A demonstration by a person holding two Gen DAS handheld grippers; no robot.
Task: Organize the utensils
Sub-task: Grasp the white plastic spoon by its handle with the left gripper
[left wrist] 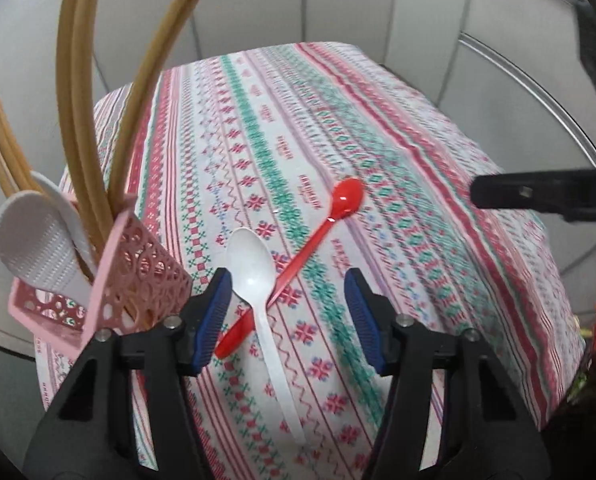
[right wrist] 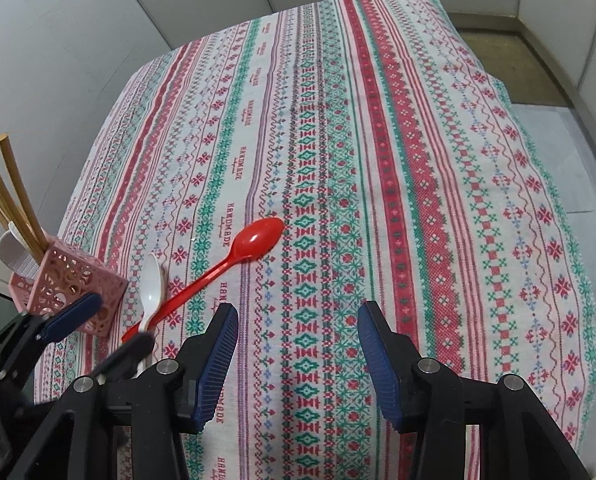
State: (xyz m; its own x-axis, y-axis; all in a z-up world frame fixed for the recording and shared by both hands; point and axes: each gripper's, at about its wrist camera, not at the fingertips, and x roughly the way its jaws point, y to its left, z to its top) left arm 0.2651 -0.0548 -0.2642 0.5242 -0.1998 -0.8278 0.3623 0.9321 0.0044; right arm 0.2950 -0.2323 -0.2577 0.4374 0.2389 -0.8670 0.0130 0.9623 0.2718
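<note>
We see the left gripper (left wrist: 288, 316) with jaws apart above the white spoon (left wrist: 258, 280), gripping nothing. The white spoon lies across the red spoon (left wrist: 318, 236) on the patterned tablecloth (left wrist: 418, 160). The pink holder (left wrist: 138, 280) stands at left with chopsticks (left wrist: 78, 100).

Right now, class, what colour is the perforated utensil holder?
Pink; the utensil holder shows best in the left wrist view.

both tilt downward: left hand-held gripper (left wrist: 288, 312) jaws parted, empty; right hand-held gripper (right wrist: 298, 344) likewise.
</note>
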